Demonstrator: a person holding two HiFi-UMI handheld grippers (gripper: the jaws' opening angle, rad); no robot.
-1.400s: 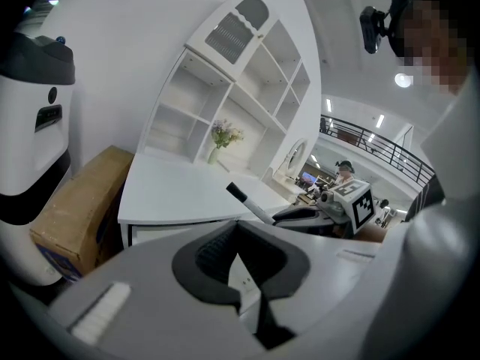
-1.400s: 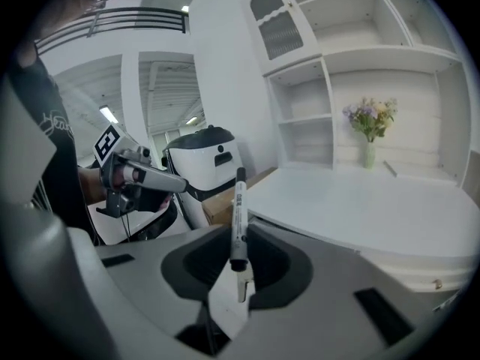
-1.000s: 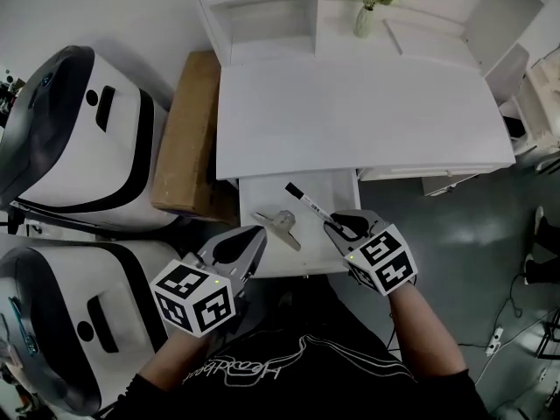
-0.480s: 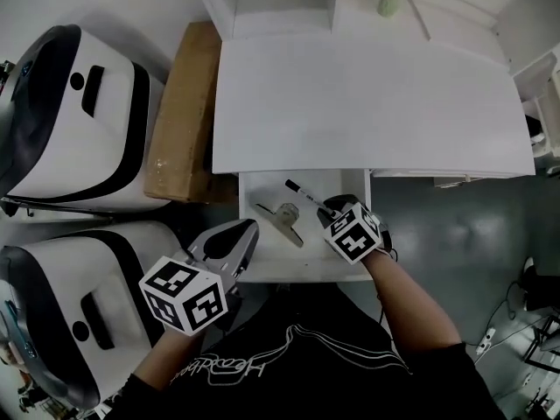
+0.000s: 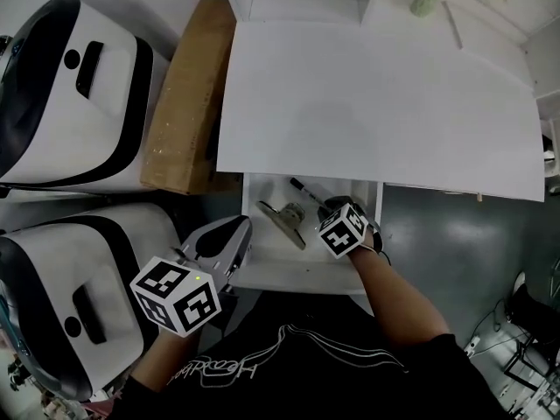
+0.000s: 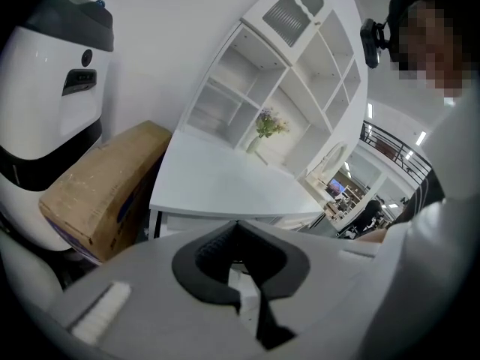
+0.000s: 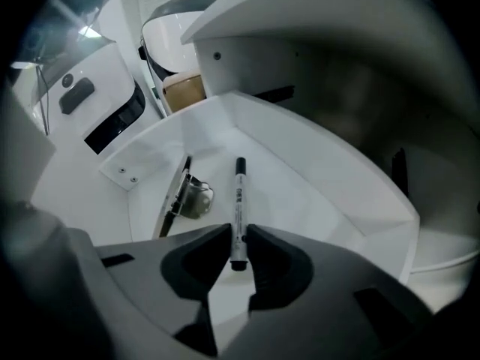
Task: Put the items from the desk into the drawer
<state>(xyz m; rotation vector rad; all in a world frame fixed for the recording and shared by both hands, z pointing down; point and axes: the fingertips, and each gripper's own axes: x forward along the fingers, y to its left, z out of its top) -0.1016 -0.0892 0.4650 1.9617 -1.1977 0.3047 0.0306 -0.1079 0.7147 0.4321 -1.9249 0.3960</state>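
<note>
Marker [image 7: 238, 205] is clamped near its back end in the right tongs [image 7: 240, 236], low inside the open drawer [image 5: 289, 268]. Its capped end points toward the drawer's back, under the worktop [image 5: 376, 103] edge. I can't tell whether it touches the drawer floor yet. A metal clip [image 7: 184, 196] already lies just beside it in the drawer.

Risks:
- The grip sits near one end, so the long free end may swing or tilt if the pads slip.
- A release from above the floor likely lets the marker roll into the clip or toward a wall.
- The free end could knock the worktop's underside if lifted.

Left tongs [image 6: 237, 227] are together and empty, by the drawer's front corner. They could bump the drawer.
</note>
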